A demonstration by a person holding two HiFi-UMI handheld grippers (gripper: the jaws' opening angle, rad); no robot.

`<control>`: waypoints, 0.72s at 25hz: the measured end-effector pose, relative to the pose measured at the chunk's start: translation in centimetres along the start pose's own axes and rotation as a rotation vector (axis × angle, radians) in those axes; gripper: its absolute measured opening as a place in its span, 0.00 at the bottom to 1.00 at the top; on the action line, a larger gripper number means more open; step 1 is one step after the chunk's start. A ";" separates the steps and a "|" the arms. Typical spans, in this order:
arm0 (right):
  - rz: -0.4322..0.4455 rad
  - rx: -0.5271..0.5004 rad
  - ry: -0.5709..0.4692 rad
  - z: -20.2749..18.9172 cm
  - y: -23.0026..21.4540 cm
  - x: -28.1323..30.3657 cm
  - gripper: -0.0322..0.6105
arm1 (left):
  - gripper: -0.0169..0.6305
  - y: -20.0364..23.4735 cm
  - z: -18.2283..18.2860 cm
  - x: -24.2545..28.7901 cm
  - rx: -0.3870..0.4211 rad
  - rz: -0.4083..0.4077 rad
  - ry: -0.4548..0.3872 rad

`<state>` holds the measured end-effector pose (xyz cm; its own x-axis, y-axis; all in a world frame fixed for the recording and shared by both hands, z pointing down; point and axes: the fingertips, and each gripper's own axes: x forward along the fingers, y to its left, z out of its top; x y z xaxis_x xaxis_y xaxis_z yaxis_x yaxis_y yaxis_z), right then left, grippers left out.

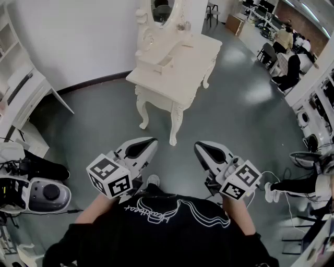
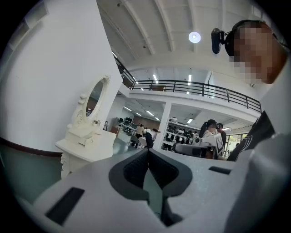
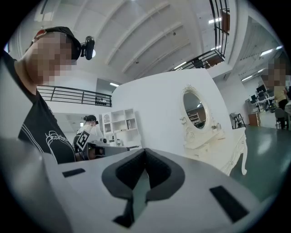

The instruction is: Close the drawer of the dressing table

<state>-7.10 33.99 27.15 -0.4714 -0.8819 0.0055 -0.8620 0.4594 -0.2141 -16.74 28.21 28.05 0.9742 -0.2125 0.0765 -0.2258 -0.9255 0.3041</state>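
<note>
The cream dressing table (image 1: 177,68) with an oval mirror (image 1: 163,10) stands against the white wall, ahead of me across the grey floor. A small drawer (image 1: 163,63) of the box on its top sticks out toward the table's front. Both grippers are held close to my body, well short of the table. My left gripper (image 1: 150,143) and right gripper (image 1: 200,148) are both shut with nothing between their jaws. The left gripper view shows its closed jaws (image 2: 148,154) and the table (image 2: 84,139) to the left. In the right gripper view the jaws (image 3: 145,154) are closed and the table (image 3: 216,136) is at the right.
A white shelf unit (image 1: 21,88) leans at the left wall. A grey round-topped machine (image 1: 44,195) and a black shoe (image 1: 39,167) lie at the lower left. People sit at desks (image 1: 289,57) at the back right. Cables and gear (image 1: 308,156) crowd the right edge.
</note>
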 end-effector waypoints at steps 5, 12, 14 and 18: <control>0.010 -0.010 -0.007 0.3 0.9 -0.6 0.05 | 0.03 -0.9 -0.1 -0.5 0.003 0.000 -0.001; 0.013 -0.012 -0.002 0.4 1.3 -1.7 0.05 | 0.03 -2.2 0.1 -0.4 0.018 -0.010 -0.005; 0.025 -0.016 -0.011 0.5 1.6 -1.9 0.05 | 0.03 -2.3 0.0 -0.4 0.018 -0.009 -0.004; -0.002 -0.039 -0.017 0.6 1.4 -2.1 0.29 | 0.03 -2.4 0.0 -0.4 0.014 -0.010 -0.005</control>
<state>-7.22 36.45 26.28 -0.4671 -0.8841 -0.0103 -0.8696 0.4615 -0.1755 -16.54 30.51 27.28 0.9763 -0.2051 0.0689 -0.2164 -0.9317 0.2919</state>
